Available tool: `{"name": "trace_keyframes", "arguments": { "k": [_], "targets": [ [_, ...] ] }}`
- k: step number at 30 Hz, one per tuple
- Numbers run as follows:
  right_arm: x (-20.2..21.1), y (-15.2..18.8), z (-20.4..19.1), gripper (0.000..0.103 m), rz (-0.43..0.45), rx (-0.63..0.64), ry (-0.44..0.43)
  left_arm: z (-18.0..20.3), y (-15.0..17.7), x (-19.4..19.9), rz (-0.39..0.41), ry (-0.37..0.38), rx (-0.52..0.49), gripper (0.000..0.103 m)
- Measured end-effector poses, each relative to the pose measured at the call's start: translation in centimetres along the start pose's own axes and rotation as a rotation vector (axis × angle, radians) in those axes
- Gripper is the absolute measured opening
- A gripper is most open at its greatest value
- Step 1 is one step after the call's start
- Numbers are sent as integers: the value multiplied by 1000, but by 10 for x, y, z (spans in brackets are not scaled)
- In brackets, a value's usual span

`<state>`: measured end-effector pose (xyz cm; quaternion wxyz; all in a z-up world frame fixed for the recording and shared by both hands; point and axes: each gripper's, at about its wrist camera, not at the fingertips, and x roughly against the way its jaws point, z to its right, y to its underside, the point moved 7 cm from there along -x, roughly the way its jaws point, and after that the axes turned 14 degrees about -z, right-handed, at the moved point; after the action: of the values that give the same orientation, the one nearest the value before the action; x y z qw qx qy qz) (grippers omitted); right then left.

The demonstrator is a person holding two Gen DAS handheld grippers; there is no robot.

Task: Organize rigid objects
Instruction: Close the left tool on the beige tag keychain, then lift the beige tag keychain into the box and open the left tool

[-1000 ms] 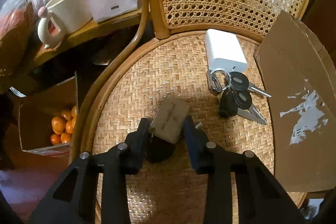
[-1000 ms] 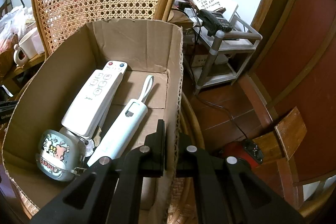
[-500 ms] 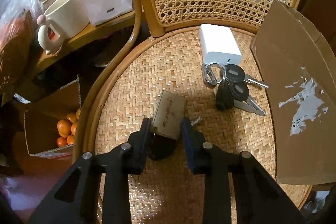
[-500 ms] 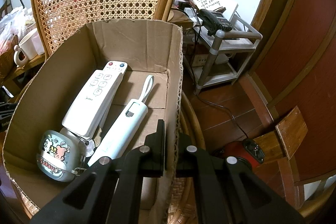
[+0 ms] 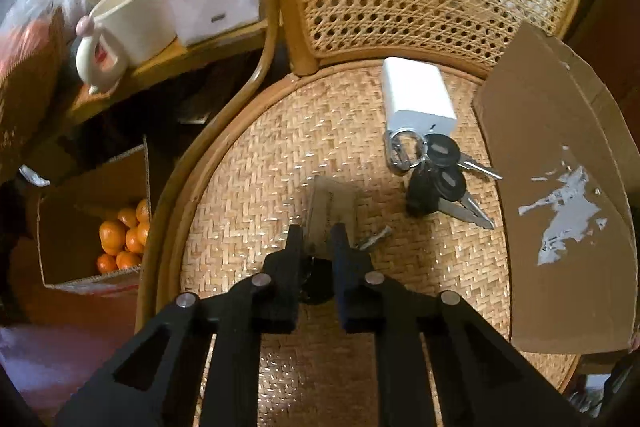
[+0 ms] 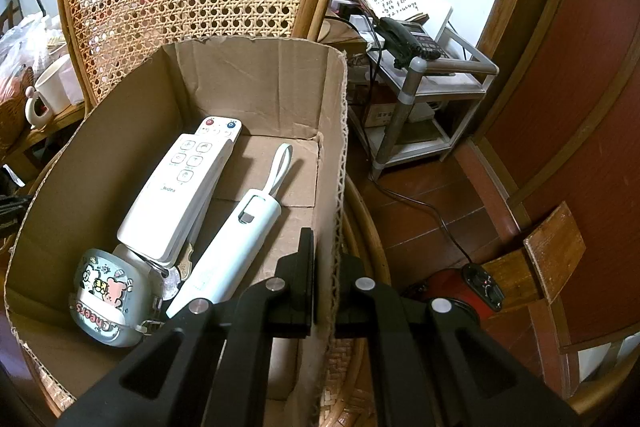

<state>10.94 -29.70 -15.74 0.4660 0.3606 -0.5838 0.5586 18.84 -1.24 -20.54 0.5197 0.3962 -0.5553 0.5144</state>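
Between the fingers of the left tongs (image 5: 316,241), on the woven chair seat (image 5: 248,163), a tan tag (image 5: 330,209) on a small key set is shown. The tag's long axis runs away from the tongs, nearly in line with the fingers, so it is taken across its narrow width. The jaws are closing, with the tag between them and the pads at its two edges. A small metal key (image 5: 374,238) is seen just beside the right finger. Farther out lie a bunch of black-headed keys (image 5: 440,175) and, touching its ring, a white block (image 5: 416,95).

To the right of the seat stands the cardboard box (image 5: 560,155), the likely destination; from the left tongs it lies sideways, beyond the key bunch. The right tongs (image 6: 324,263) are clamped shut on the box's wall (image 6: 338,155), one finger inside and one outside. Inside the box are two white remotes (image 6: 180,187), a pale blue stick-shaped device (image 6: 232,247) and a round sticker-covered case (image 6: 108,299). A lift and a sideways carry over the near wall are judged to come next.
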Motion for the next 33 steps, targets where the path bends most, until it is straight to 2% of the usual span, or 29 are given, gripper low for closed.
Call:
{"name": "trace_keyframes", "arguments": {
  "k": [6, 8, 11, 13, 15, 19, 20, 22, 33],
  "targets": [
    [1, 0, 0, 6, 1, 10, -1, -3, -1, -3, -3, 1, 20, 15],
    [1, 0, 1, 6, 0, 7, -3, -6, -1, -5, -4, -14, 21, 24],
    [1, -1, 1, 6, 0, 6, 0, -4, 1, -7, -20, -1, 16, 29],
    [1, -1, 1, 6, -2, 2, 0, -2, 4, -13, -67, 24, 11, 37],
    [1, -1, 1, 6, -1, 3, 2, -3, 6, -12, -64, 1, 1, 41],
    [1, -1, 1, 6, -2, 4, 1, -7, 5, -11, -51, 23, 9, 37],
    [1, -1, 1, 6, -2, 4, 0, -8, 5, -11, -51, 24, 12, 28],
    [1, -2, 1, 6, -2, 5, 0, -8, 6, -11, -56, 46, 19, 27],
    [1, -2, 3, 6, 2, 12, 7, -6, 4, -9, -55, 39, 30, 27]
  ]
}}
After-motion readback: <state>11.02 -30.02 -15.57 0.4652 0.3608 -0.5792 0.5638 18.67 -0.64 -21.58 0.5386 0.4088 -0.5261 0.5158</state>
